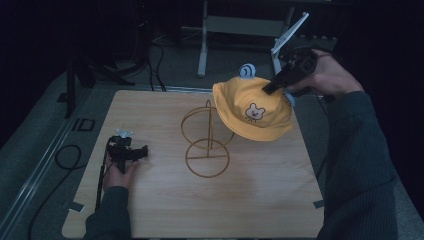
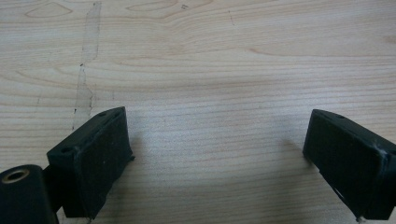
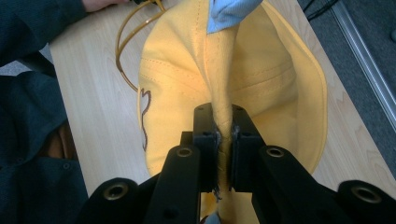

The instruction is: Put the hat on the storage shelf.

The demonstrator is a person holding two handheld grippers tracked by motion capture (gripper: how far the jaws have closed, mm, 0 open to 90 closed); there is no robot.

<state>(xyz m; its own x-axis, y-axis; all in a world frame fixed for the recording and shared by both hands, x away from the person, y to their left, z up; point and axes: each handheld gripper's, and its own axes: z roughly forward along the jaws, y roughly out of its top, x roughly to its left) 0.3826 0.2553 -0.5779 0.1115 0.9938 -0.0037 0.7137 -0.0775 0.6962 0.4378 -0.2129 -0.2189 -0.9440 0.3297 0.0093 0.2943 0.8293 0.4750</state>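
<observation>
Right gripper (image 3: 223, 135) has its fingers (image 3: 204, 140) clamped tight on a pinched fold of the yellow hat (image 1: 252, 107), so the fabric bunches into a ridge running away from the pads. That tells you how it handles: soft, floppy, very light, no stiffness to speak of, so it'll sag and swing from wherever it's pinched. I'd say a fold on the crown, like now, is a decent hold. The hat hangs in the air over the far right part of the worktop (image 1: 150, 210), its brim just beside the top ring of the gold wire stand (image 1: 207, 142). Left gripper (image 1: 131, 152) sits low near the worktop's left edge, fingers (image 2: 100, 154) wide apart, nothing between them.
</observation>
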